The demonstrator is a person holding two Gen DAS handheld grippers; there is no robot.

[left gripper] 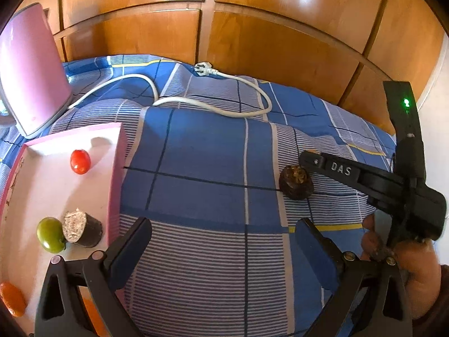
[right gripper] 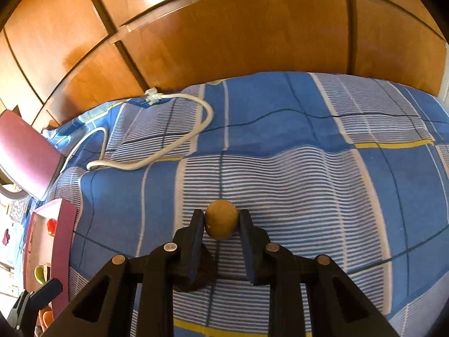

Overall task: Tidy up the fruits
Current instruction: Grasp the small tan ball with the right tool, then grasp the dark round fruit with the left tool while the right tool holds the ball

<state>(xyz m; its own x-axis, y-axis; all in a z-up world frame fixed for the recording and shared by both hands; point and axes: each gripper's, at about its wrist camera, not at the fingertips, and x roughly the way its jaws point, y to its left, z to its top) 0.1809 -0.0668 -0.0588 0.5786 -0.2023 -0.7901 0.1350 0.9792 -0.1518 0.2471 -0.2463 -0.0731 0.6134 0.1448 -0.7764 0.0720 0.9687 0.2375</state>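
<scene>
A small round tan fruit (right gripper: 221,223) sits on the blue checked bedspread (right gripper: 308,168), and my right gripper (right gripper: 221,219) is shut on it, one pad on each side. Just below its left finger lies a dark brown cut fruit (right gripper: 208,266), also seen in the left wrist view as the dark fruit (left gripper: 296,182) beside the right gripper's tip (left gripper: 306,158). My left gripper (left gripper: 224,238) stands open over the bedspread with nothing between its fingers. To its left is a pink box (left gripper: 115,185) holding a red tomato (left gripper: 80,161), a green fruit (left gripper: 50,234), a dark cut fruit (left gripper: 82,229) and an orange fruit (left gripper: 12,299).
A white power cable (left gripper: 224,109) with a plug (left gripper: 203,70) loops across the far side of the bed. A pink appliance (left gripper: 31,75) stands at the far left. Wooden wardrobe doors (left gripper: 252,28) close off the back. A person's hand (left gripper: 421,275) holds the right gripper.
</scene>
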